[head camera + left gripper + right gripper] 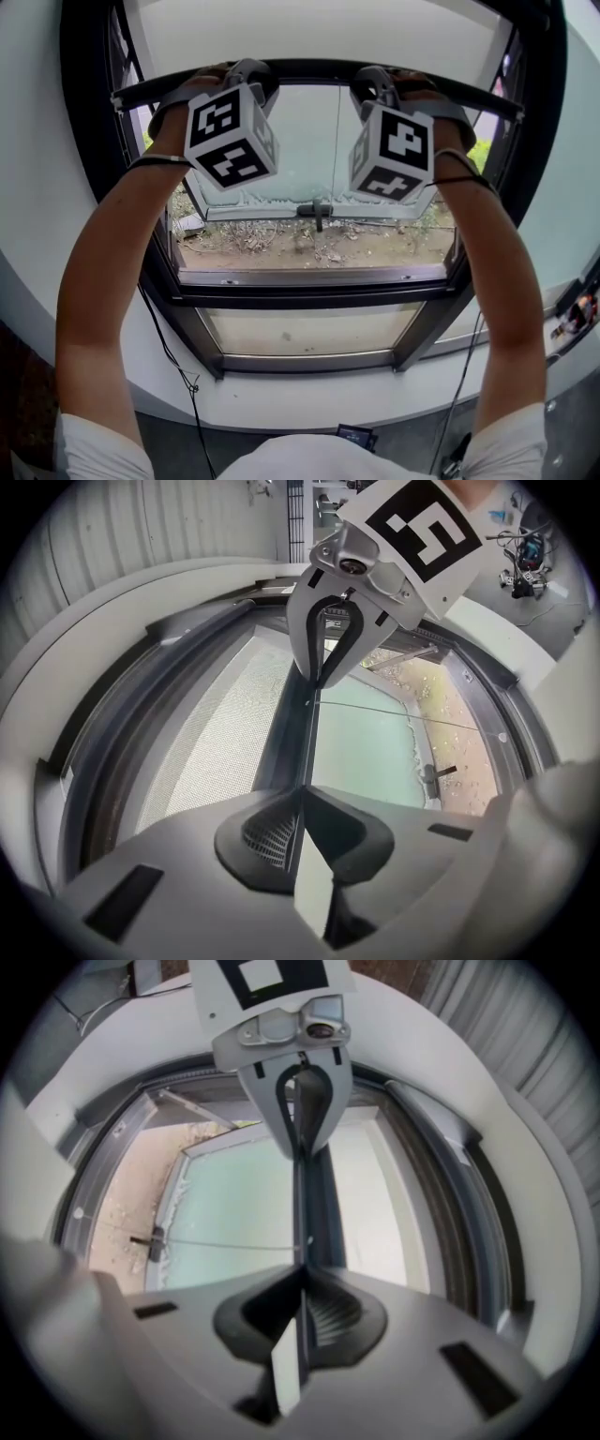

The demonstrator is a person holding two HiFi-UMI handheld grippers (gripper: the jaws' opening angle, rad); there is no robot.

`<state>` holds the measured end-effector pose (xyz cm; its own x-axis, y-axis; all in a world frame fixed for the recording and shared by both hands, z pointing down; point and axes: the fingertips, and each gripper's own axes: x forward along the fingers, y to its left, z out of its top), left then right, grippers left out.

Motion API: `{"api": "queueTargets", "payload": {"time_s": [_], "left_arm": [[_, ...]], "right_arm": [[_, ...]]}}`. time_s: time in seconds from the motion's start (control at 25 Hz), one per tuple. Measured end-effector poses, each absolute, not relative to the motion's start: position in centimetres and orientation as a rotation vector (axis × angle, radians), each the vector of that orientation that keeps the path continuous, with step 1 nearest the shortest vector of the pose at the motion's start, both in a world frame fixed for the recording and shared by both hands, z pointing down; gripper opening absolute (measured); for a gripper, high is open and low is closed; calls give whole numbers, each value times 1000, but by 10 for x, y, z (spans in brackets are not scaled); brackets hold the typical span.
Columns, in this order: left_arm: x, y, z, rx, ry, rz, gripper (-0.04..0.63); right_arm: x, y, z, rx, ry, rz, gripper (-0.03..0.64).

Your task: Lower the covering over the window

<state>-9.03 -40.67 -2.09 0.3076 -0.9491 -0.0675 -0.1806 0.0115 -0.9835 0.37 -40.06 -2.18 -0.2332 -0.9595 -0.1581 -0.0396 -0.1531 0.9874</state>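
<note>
The window covering is a pale mesh blind (319, 33) with a dark bottom rail (314, 72), high up in the window frame in the head view. My left gripper (248, 77) and my right gripper (375, 84) both reach up to that rail, about a hand's width apart. In the left gripper view the left gripper (302, 799) has its jaws pinched on the rail's thin edge (286, 733), with the mesh (216, 733) beside it and the right gripper (323, 667) further along. In the right gripper view the right gripper (302, 1274) is shut on the same rail (314, 1208), facing the left gripper (302, 1147).
Below the rail the glass sash (319, 150) tilts outward, with a dark handle (317, 212) at its lower edge. A thin cord (336, 141) hangs from the rail. A dark window frame (309, 291) and white sill (309, 389) lie below. A black cable (169, 347) runs down the left.
</note>
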Motion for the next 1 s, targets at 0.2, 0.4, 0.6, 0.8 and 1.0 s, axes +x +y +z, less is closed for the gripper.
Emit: {"api": "queueTargets", "payload": {"time_s": [0.2, 0.4, 0.6, 0.8, 1.0], "left_arm": [[-91, -406, -8, -1454, 1098, -876, 38], [-89, -405, 18, -1480, 1078, -904, 37], [-89, -404, 47, -1519, 1055, -919, 38], [-88, -404, 61, -1548, 1059, -919, 38], [-87, -403, 86, -1583, 1041, -950, 37]], "right_arm": [[3, -400, -10, 1194, -1318, -1501, 34], [4, -400, 15, 1162, -1332, -1479, 34], [4, -399, 44, 1135, -1341, -1469, 34], [5, -399, 58, 1132, -1376, -1445, 34], [6, -399, 82, 1100, -1397, -1412, 34]]}}
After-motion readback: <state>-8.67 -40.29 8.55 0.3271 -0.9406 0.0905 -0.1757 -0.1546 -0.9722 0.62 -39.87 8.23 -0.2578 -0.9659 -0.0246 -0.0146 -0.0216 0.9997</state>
